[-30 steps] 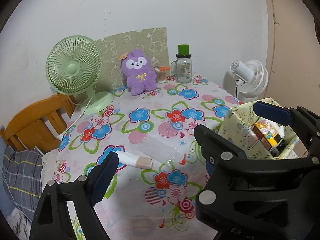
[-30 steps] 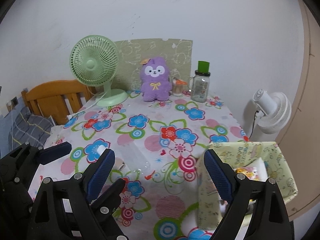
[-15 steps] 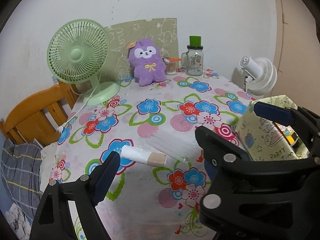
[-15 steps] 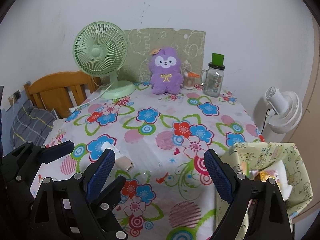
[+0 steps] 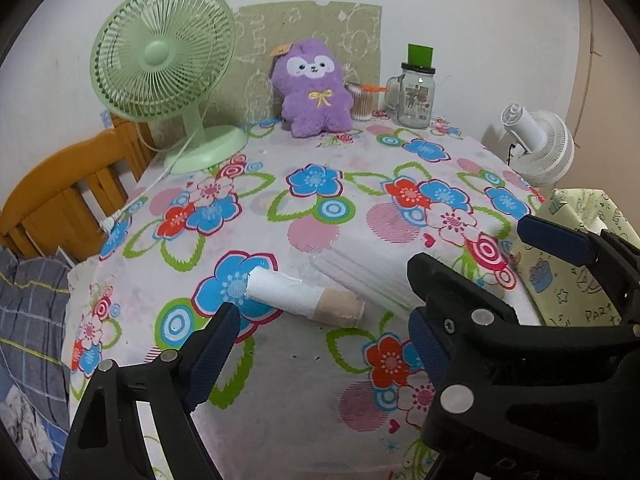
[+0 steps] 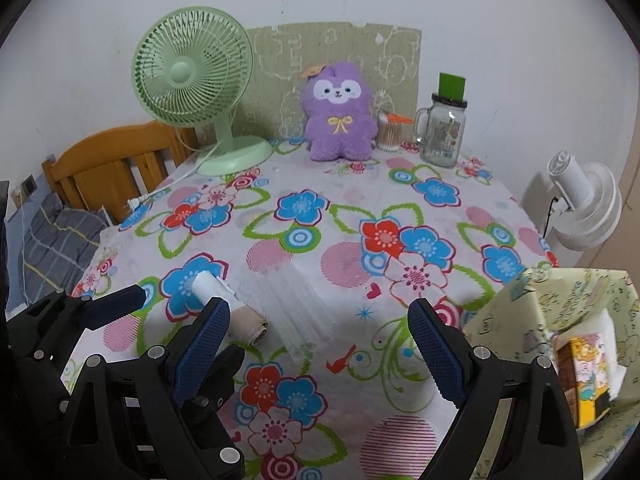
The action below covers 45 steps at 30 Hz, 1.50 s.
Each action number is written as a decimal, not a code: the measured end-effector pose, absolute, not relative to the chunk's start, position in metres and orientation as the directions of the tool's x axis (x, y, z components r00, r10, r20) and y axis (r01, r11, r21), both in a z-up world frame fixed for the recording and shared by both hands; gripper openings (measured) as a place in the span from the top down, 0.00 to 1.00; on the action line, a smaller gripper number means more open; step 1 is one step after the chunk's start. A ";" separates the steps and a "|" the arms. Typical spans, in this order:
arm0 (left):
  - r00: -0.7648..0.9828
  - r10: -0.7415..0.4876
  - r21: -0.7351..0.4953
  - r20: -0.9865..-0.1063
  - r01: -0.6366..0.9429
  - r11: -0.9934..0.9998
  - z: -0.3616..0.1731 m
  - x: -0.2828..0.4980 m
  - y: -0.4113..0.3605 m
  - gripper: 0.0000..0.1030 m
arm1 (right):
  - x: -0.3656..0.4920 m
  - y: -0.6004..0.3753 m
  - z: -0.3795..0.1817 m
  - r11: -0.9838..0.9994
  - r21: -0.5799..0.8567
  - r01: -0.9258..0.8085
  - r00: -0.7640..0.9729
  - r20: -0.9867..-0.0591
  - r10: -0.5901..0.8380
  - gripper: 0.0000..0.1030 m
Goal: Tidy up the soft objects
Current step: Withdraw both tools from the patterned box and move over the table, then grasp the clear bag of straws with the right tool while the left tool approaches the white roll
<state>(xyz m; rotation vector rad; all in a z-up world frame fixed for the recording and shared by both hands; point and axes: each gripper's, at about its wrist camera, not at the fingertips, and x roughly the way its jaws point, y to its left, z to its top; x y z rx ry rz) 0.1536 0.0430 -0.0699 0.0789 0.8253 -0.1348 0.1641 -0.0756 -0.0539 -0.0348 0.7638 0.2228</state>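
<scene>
From the left wrist, the left gripper (image 5: pixel 324 336) gapes wide and empty above the flowered tablecloth (image 5: pixel 320 208). A rolled white-and-beige cloth (image 5: pixel 306 298) lies untouched just beyond its fingers, beside a clear plastic-wrapped pack (image 5: pixel 364 276); the fluffy purple plush toy (image 5: pixel 314 90) sits far back.

From the right wrist, the right gripper (image 6: pixel 318 344) is equally wide, holding nothing. The green patterned fabric bin (image 6: pixel 520 312) waits at the right. I'd say nothing is sorted yet.

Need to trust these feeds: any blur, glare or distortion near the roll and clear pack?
Left wrist: sharp, fisheye bends the table edges, roll crisp, clear pack faint against the cloth. Right wrist: sharp too, soft even light, roll partly hidden by a finger.
</scene>
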 end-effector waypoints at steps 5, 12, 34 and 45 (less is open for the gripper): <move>0.659 -0.085 0.008 -0.747 0.137 0.991 -0.079 0.161 0.050 0.15 | 0.172 -0.072 -0.064 0.976 0.055 -0.212 0.685 -0.703 0.188 0.10; 0.634 -0.078 0.007 -0.769 0.129 0.992 -0.093 0.171 0.054 0.15 | 0.185 -0.067 -0.081 0.973 0.057 -0.224 0.657 -0.729 0.194 0.10; 0.565 -0.057 0.040 -0.823 0.157 0.987 -0.128 0.198 0.042 0.11 | 0.230 -0.049 -0.127 0.952 0.093 -0.292 0.503 -0.831 0.236 0.44; 0.579 -0.071 0.009 -0.813 0.133 0.991 -0.132 0.205 0.049 0.07 | 0.231 -0.053 -0.127 0.958 0.063 -0.281 0.531 -0.821 0.209 0.68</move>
